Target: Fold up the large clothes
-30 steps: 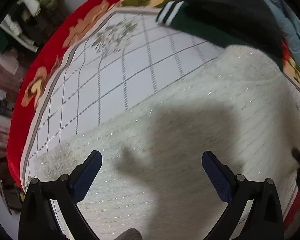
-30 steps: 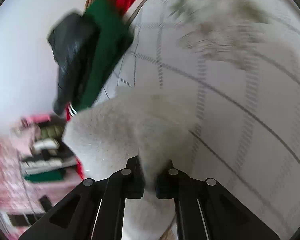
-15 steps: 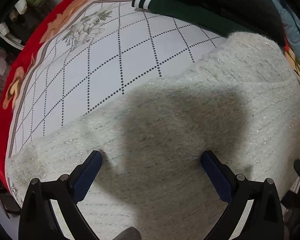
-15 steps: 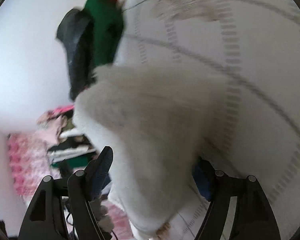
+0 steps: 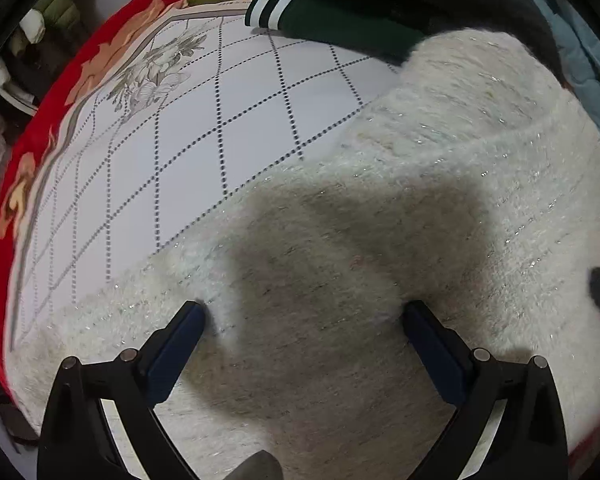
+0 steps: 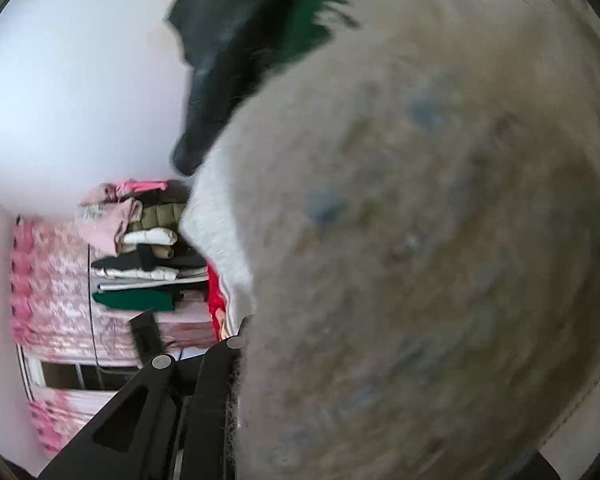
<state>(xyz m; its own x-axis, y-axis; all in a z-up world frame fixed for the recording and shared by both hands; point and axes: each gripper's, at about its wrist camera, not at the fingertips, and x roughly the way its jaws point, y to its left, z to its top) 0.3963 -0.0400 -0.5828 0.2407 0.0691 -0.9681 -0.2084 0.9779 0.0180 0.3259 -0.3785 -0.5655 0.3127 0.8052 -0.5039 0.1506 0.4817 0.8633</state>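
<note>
The white fuzzy sweater (image 5: 380,240) lies spread across the bed (image 5: 180,152), covering the near half of the quilted sheet, its far end up against the dark green garment (image 5: 340,20) at the bed's far edge. The left gripper (image 5: 302,318) points steeply down, its fingers (image 5: 180,340) spread wide and the tips dimpling the knit, nothing pinched yet. In the right wrist view the right gripper (image 6: 236,364) is closing, and the sweater fills nearly the whole blurred frame; fabric probably sits between the fingers, but the second finger is hidden, so I can't tell for sure. To do this fold well, the left should pin or pinch the cloth firmly before the right carries its edge over, so the layer beneath doesn't drag. Keep the lifted edge taut and land it square to the sweater's own side. Fluffy knit slips, so take a deep bite.
</note>
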